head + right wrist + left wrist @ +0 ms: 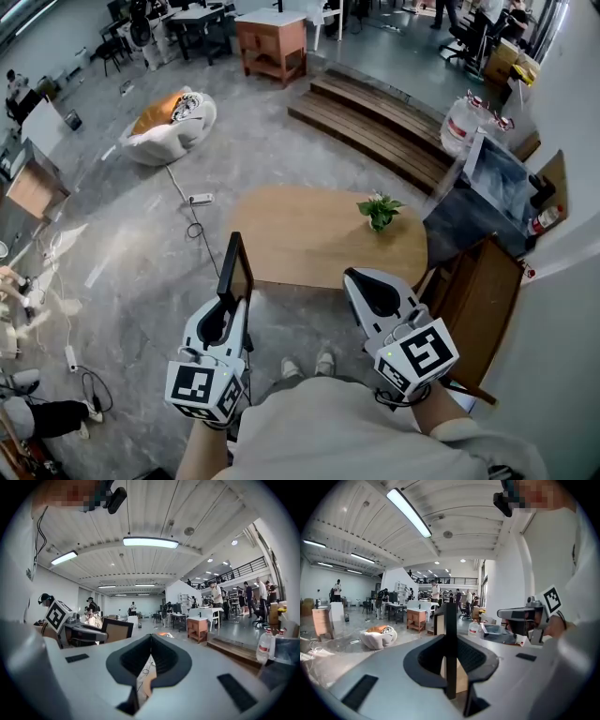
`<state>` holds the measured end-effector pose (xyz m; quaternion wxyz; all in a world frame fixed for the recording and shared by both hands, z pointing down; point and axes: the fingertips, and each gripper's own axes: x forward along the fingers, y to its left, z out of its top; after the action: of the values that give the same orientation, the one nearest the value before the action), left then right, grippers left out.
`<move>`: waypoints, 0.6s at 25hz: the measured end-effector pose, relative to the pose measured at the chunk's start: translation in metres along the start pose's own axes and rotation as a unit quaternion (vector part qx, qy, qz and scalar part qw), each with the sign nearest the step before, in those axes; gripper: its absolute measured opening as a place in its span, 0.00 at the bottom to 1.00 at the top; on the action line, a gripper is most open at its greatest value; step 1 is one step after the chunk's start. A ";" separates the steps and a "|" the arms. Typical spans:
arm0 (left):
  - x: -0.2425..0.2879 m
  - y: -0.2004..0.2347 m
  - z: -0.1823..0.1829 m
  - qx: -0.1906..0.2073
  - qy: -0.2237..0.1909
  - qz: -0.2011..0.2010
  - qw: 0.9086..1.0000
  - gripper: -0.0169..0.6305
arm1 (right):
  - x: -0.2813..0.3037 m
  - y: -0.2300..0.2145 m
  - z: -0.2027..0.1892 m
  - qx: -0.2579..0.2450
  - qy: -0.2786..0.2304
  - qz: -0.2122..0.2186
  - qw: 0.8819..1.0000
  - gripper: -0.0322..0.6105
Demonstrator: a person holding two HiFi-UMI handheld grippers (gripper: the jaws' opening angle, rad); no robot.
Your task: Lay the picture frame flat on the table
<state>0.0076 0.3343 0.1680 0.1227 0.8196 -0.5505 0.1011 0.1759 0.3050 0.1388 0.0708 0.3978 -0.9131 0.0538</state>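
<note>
The picture frame (pixel 234 266), dark-edged with a tan back, stands upright and edge-on in my left gripper (pixel 229 302), which is shut on its lower edge above the floor, short of the table's near-left edge. In the left gripper view the frame (pixel 450 620) runs as a dark vertical strip between the pads of that gripper (pixel 450 645). My right gripper (pixel 362 282) hangs over the near right edge of the oval wooden table (pixel 300 246), shut and empty; its tips (pixel 151 637) meet. The frame (pixel 116 630) also shows in the right gripper view.
A small potted plant (pixel 379 212) stands on the table's far right. A wooden panel (pixel 480 298) and clutter lie to the right, wooden steps (pixel 375 120) beyond. A power strip with cable (pixel 200 199) lies on the floor to the left, near a white shell-shaped seat (pixel 174 124).
</note>
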 end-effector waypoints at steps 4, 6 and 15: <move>0.003 -0.006 -0.001 -0.001 0.002 0.004 1.000 0.13 | -0.003 -0.005 -0.005 0.002 0.003 0.006 1.000 0.05; 0.005 -0.010 -0.001 -0.001 0.002 0.007 1.000 0.13 | -0.005 -0.008 -0.008 0.002 0.005 0.010 1.000 0.05; 0.015 -0.040 -0.012 -0.014 0.001 0.013 1.000 0.13 | -0.017 -0.024 -0.027 0.001 0.006 0.030 1.000 0.05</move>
<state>0.0498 0.3391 0.1801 0.1335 0.8105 -0.5622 0.0960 0.2073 0.3050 0.1638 0.0745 0.3698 -0.9242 0.0596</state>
